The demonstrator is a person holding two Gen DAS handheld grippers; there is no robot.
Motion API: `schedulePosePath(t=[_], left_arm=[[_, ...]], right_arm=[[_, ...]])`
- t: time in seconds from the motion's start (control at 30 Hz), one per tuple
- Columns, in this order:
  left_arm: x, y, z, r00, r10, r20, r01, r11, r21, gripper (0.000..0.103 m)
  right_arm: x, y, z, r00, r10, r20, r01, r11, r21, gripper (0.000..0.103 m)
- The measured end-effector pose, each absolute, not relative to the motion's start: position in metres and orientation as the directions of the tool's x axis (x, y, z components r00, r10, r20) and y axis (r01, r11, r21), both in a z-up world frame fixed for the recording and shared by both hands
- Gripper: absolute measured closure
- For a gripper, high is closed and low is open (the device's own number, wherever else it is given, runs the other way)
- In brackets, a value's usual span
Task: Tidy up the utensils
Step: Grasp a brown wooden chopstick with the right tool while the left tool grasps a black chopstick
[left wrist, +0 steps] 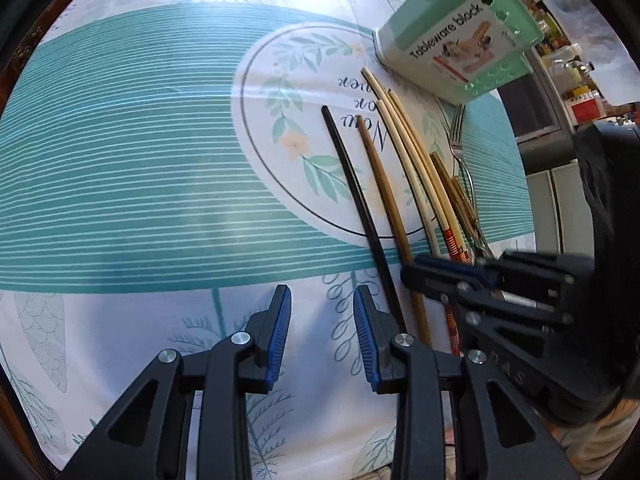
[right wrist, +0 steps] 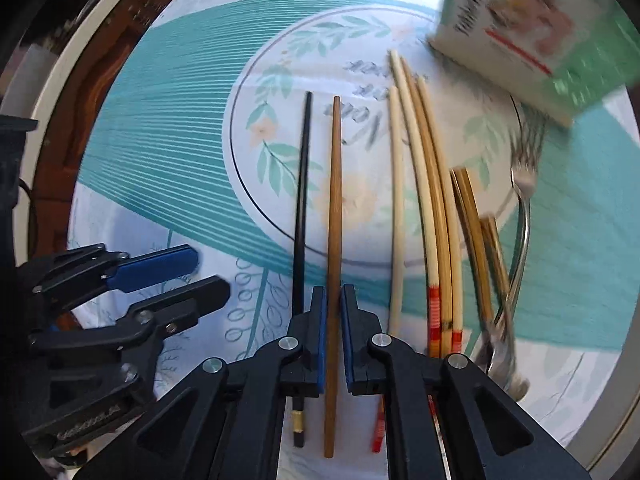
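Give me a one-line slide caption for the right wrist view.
Right gripper fingers straddle the brown chopstick, beside the black chopstick on the floral tablecloth.

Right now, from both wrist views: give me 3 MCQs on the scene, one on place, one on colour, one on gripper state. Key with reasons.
1. Which chopstick lies between the right gripper's fingers?
A. black chopstick
B. brown chopstick
C. a cream chopstick

2. What colour is the tableware block's body?
A. mint green
B. red
C. black

3. How does the left gripper stand?
A. shut on the fork
B. shut on a chopstick
C. open, holding nothing

Key:
1 B: the brown chopstick runs between the right gripper pads, with the black chopstick just outside to the left.
2 A: the tableware block is mint green with a white label.
3 C: the left gripper has a wide gap over bare tablecloth; the fork lies apart.
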State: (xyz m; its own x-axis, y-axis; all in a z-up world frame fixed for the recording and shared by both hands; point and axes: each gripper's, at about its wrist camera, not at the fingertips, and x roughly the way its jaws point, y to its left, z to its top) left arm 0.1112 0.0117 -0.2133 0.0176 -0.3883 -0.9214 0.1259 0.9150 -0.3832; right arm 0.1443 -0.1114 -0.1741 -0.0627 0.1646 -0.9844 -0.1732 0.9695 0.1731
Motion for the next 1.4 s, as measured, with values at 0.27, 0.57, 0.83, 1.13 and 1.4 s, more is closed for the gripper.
schedulePosePath(t=[0.27,0.57,0.83,1.13,1.4], left_arm=[[0.135,-0.032,-0.213,-0.037,-0.3,-0.953,0.144,0.942,-0.303,0.072],[0.14,-0.082,-0.21,-0.014,-0.06,-0.998,0.259,0.964,-0.061,0.078],[0.13,-0.093,-0.208,-0.007,-0.004,-1.0,0.434,0.901,-0.007,0.092],[0.12,-0.067,-0.205,-0.091,0.021,-0.996,0.561,0.827,-0.034,0.092],[0.115,-0.071,-0.212,-0.126,-0.018,-0.992,0.494,0.866,-0.079,0.1]], right_arm=[[0.123,-0.17,-0.162,0.016,0.349,-0.937,0.116,0.93,0.348,0.097],[0.106,-0.182,-0.15,0.051,0.391,-0.919,0.101,0.914,0.394,0.097],[0.068,-0.197,-0.16,0.066,0.394,-0.917,0.036,0.917,0.397,0.097],[0.06,-0.202,-0.163,0.052,0.404,-0.913,0.037,0.913,0.406,0.097],[0.063,-0.202,-0.17,0.049,0.416,-0.908,0.062,0.906,0.418,0.097]])
